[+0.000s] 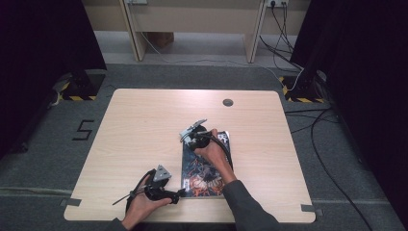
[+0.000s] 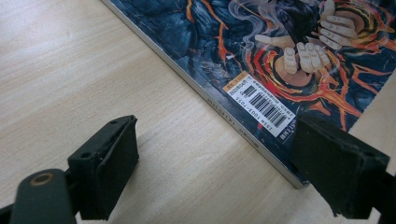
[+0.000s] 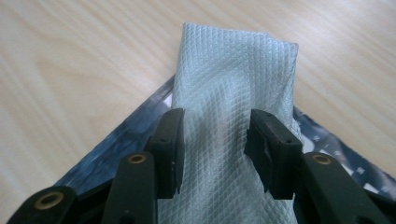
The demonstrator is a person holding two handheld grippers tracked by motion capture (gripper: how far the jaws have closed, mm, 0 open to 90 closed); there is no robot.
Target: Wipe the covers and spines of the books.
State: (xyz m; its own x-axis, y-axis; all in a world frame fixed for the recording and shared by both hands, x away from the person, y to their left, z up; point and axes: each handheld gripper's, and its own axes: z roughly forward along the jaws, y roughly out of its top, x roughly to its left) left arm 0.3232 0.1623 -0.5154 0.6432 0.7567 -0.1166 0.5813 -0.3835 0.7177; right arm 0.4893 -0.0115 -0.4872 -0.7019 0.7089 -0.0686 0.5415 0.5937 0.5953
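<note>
Magazine (image 1: 206, 168): flat on table (image 1: 144, 125). Right gripper (image 3: 215, 140) at its far corner, jaws gripping folded cloth (image 3: 233, 79). Left gripper (image 2: 212, 163) at its near corner, jaws wide, empty.

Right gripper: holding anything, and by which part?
The right gripper pinches a folded pale cloth across its middle, over the magazine's corner. The left gripper is open, holding nothing.

My view: pale blue diamond-embossed cloth (image 3: 233, 93), dark blue-and-orange flame-patterned magazine cover (image 2: 243, 42), light woodgrain tabletop (image 1: 144, 125).
</note>
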